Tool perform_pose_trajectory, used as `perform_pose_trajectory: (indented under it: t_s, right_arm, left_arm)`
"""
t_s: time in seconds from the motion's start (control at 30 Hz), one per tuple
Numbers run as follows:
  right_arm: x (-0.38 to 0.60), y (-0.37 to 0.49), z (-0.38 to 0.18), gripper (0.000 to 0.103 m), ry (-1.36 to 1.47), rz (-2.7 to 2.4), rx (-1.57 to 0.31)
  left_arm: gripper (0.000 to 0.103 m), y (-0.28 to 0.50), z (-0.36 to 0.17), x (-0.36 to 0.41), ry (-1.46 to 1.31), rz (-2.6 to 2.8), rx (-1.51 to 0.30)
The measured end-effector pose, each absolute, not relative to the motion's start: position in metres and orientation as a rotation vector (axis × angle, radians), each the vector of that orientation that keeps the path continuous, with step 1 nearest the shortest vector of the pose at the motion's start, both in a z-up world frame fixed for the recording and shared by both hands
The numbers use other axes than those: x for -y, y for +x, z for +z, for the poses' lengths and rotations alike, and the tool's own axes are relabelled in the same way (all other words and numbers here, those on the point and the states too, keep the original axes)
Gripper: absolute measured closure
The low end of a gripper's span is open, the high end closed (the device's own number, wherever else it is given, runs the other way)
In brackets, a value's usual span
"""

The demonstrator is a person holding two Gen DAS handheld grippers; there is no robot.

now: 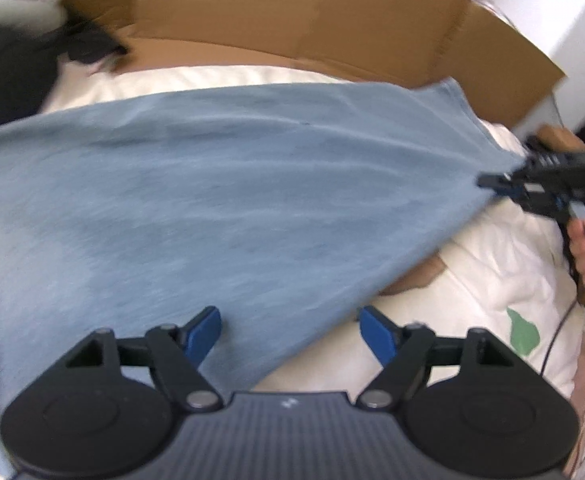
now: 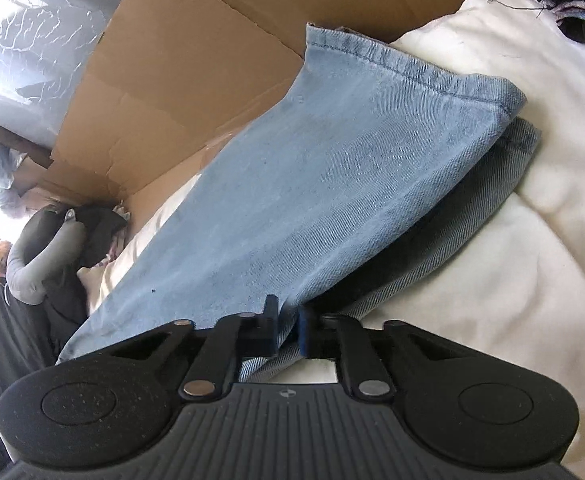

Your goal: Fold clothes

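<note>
Pale blue denim jeans [image 2: 332, 184] pinched in right gripper [image 2: 288, 330], left gripper [image 1: 290, 334] spread wide, empty — unsupported side liable to sag, skewing fold on white bedding [image 2: 492, 260].

Cardboard sheet [image 1: 292, 20] behind white bedding [image 2: 512, 240]

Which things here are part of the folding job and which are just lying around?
Part of the job:
- light blue jeans
- right gripper, shut on the jeans' edge
- left gripper, open above the jeans

Just lying about:
- cardboard sheet
- pile of dark clothes
- white bedding underneath
</note>
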State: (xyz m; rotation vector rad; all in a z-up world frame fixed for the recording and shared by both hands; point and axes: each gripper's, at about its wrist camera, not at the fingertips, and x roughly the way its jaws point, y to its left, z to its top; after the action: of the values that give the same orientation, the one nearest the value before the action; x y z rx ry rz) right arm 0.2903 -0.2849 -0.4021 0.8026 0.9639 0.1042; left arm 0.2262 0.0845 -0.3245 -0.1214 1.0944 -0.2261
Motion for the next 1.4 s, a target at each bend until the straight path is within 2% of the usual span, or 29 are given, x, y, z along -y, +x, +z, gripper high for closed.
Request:
perform_pose_trajectory:
  t_s: [0.47,0.53,0.6,0.73,0.77,0.8,0.87,0.9,1.0,1.4]
  right_arm:
    - [0.289,0.309,-0.386,0.1,0.821,0.123,-0.931]
    - [0.289,0.31,-0.385,0.1,0.817,0.122,-0.929]
    - [0.291,0.31,-0.387,0.1,0.819,0.121,-0.929]
    - [0.295,0.305,-0.393,0.095,0.846,0.133,-0.93]
    - [0.295,0.304,-0.395,0.085,0.849,0.138,-0.936]
    - [0.295,0.303,-0.397,0.071,0.851,0.144,-0.942]
    - [0.294,0.302,-0.402,0.055,0.875,0.162,-0.952]
    - [0.291,0.301,-0.405,0.052,0.889,0.173,-0.957]
    - [0.28,0.299,-0.413,0.052,0.911,0.205,-0.981]
    - [0.234,0.291,-0.439,0.051,0.88,0.325,-1.086]
  left_arm:
    - [0.024,0.246,-0.339,-0.027,0.085,-0.277,-1.038]
    - [0.031,0.244,-0.337,-0.026,0.097,-0.279,-1.014]
    - [0.033,0.244,-0.333,-0.032,0.071,-0.272,-0.99]
    - [0.063,0.25,-0.33,-0.045,-0.011,-0.261,-0.98]
    - [0.067,0.253,-0.33,-0.045,-0.006,-0.258,-0.983]
    - [0.071,0.255,-0.331,-0.044,0.003,-0.258,-0.986]
    - [0.071,0.257,-0.332,-0.042,0.009,-0.257,-0.987]
    - [0.071,0.257,-0.333,-0.04,0.011,-0.257,-0.988]
    - [0.071,0.256,-0.334,-0.037,0.033,-0.261,-0.985]
    - [0.051,0.248,-0.35,-0.026,0.09,-0.266,-1.02]
